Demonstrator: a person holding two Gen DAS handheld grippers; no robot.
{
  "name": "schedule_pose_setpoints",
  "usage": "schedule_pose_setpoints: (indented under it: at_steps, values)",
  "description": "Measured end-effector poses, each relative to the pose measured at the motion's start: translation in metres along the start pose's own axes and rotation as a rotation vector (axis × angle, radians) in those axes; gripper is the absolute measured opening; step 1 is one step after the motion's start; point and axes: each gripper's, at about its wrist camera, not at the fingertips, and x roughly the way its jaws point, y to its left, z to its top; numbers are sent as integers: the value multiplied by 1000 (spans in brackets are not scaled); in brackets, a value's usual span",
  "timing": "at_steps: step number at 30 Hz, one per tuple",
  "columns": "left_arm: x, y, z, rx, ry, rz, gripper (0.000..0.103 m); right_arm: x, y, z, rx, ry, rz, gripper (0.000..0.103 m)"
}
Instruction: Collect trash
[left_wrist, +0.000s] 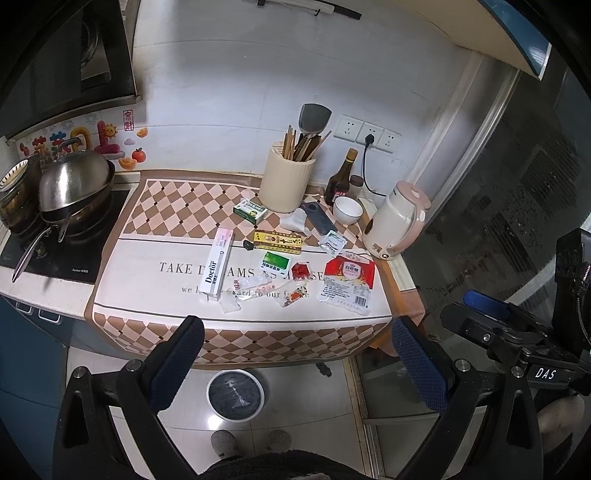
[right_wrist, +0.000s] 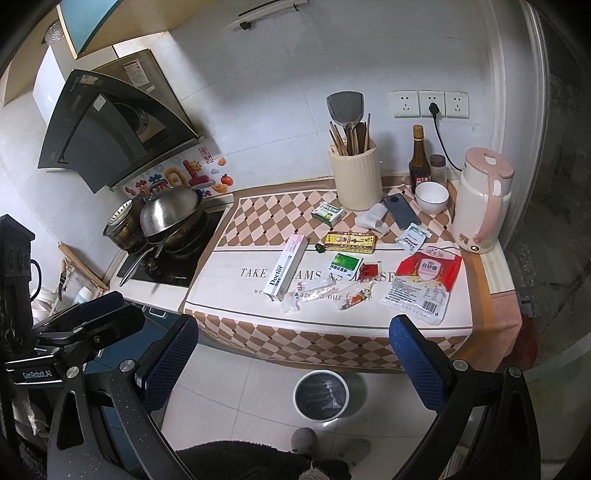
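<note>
Trash lies on the counter mat (left_wrist: 155, 266): a white "Doctor" toothpaste box (left_wrist: 218, 264), a yellow box (left_wrist: 277, 241), a green sachet (left_wrist: 275, 263), a small red packet (left_wrist: 300, 268), clear wrappers (left_wrist: 255, 288), a red-and-white sugar bag (left_wrist: 347, 282) and a crumpled tissue (left_wrist: 294, 220). The sugar bag (right_wrist: 424, 282) and toothpaste box (right_wrist: 289, 266) also show in the right wrist view. A white bin with a black liner (left_wrist: 235, 395) (right_wrist: 321, 395) stands on the floor below the counter. My left gripper (left_wrist: 295, 354) and right gripper (right_wrist: 295, 350) are both open and empty, held back from the counter's front edge.
A wok with a steel lid (left_wrist: 74, 184) sits on the hob at left. A utensil holder (left_wrist: 286, 181), sauce bottle (left_wrist: 340, 177), white bowl (left_wrist: 348, 210), phone (left_wrist: 318, 218), green-white box (left_wrist: 250, 210) and plugged-in kettle (left_wrist: 397, 218) stand at the back right. A glass door (left_wrist: 498, 221) is on the right.
</note>
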Motion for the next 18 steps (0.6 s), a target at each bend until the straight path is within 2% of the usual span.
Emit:
schedule_pose_setpoints:
  at_steps: [18]
  values:
    - [3,14,-4,3,3,-26,103,11,1,0,12,5,-13,103]
